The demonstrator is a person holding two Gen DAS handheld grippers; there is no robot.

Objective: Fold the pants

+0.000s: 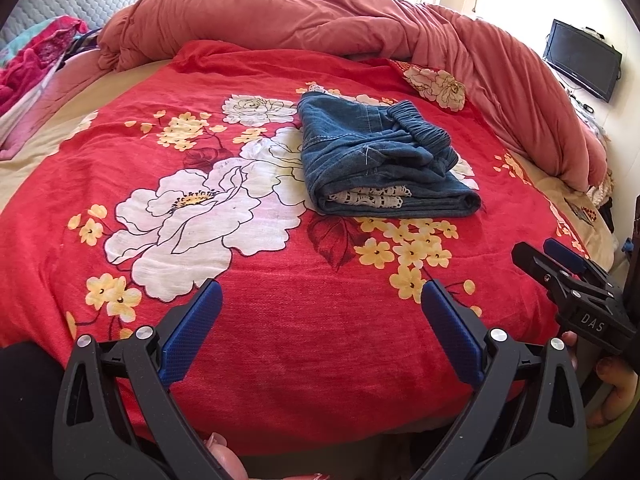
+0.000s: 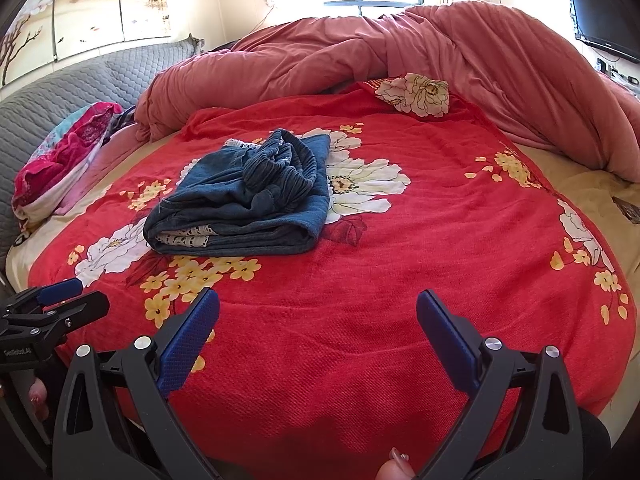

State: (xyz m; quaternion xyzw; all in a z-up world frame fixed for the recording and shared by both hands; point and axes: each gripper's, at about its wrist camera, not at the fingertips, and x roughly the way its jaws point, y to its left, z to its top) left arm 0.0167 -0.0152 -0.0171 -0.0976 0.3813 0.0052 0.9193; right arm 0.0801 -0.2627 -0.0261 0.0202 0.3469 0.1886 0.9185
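Looking along the left gripper [image 1: 322, 300], its blue-padded fingers stand spread wide apart with nothing between them, hovering over the near part of a red floral blanket [image 1: 280, 340]. The pants [image 1: 380, 160], blue denim, lie folded into a compact bundle on that blanket, well ahead of the fingers and a little to the right, with the elastic waistband bunched on top and a strip of white lace showing at the near fold. A pink quilt [image 1: 320, 16] is heaped along the far edge, and a dark screen [image 1: 582, 64] hangs on the wall at right. The right gripper [image 1: 544, 254] shows at the right edge. From the right wrist view, the right gripper [image 2: 318, 300] is likewise spread and empty above the blanket [image 2: 400, 320], with the folded pants [image 2: 244, 196] ahead and to the left, apart from both tools. The left gripper [image 2: 72, 296] pokes in at the lower left, and a grey quilted headboard [image 2: 80, 80] stands behind.
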